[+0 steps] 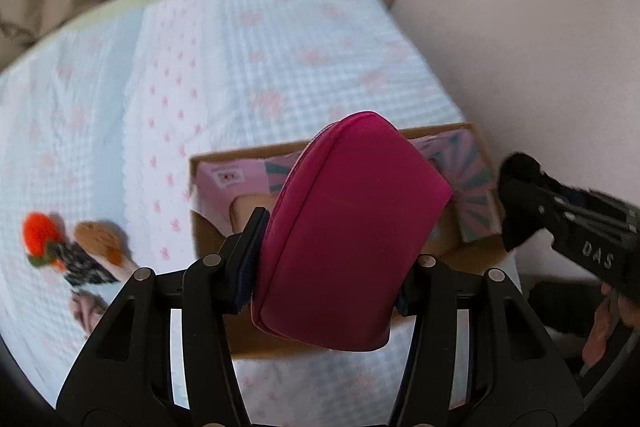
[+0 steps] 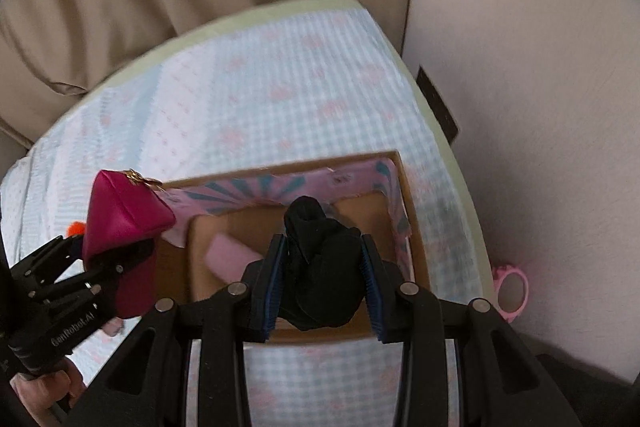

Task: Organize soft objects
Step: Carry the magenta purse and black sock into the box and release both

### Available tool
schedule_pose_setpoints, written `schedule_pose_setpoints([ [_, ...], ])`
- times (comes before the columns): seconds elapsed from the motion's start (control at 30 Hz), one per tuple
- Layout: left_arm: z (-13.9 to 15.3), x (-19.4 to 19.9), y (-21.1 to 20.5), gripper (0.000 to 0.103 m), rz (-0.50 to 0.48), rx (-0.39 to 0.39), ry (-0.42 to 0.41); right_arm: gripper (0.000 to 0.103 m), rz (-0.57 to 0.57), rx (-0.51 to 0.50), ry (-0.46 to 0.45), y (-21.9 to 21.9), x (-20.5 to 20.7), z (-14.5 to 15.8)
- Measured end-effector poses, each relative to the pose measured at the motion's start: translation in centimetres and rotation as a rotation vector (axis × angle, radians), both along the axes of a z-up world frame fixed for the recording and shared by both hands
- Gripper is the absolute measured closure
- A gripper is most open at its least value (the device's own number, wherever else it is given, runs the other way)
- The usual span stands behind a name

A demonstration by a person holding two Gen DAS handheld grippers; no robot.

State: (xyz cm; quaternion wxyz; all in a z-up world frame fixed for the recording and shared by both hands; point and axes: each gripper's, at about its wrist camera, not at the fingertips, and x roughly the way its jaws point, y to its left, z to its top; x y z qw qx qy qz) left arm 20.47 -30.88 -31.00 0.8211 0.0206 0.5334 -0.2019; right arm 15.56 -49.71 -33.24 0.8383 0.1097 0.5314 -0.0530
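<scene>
On the bed (image 2: 320, 87) the box (image 2: 414, 227) lies ahead of and below both your claws, the right claw (image 2: 324, 263), clamped on a black cloth (image 2: 320, 267), nearer over its opening, the left claw (image 1: 332, 259) clamped across a pouch (image 1: 344, 227) pointing boxward.

"DAS" on right gripper (image 1: 520, 203), "GenRobot.AI" on left gripper (image 2: 120, 251)

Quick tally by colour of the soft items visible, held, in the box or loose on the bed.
Magenta: 1, pouch in left gripper
Black: 1, cloth in right gripper
Pink: 1, pad in box
Orange: 1, pompom toy on bed
Tan: 1, plush on bed
Total: 5
</scene>
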Motion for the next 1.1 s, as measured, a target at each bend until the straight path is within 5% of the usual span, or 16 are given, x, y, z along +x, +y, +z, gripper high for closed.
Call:
schedule_pose_setpoints([
  [0.37,-7.9,3.8,-0.1,0.055,0.117,0.132,0.149,0.070,-0.002,0.032,0.132,-2.7,1.1,-7.2],
  [0.47,-8.2,4.4,-0.5,0.042,0.097,0.132,0.151,0.069,0.017,0.026,0.129,-2.7,1.4,-7.8],
  [0.53,-7.9,4.8,-0.6,0.006,0.082,0.106,0.146,0.035,0.050,0.019,0.126,-2.4,1.6,-8.0],
  [0.6,-7.0,4.8,-0.9,0.000,0.061,0.098,0.115,0.000,0.099,0.018,0.097,-2.0,1.5,-7.9],
  [1.1,-4.7,4.8,-0.8,0.000,0.035,0.091,0.102,0.000,0.146,-0.004,0.053,-0.7,0.1,-6.7],
])
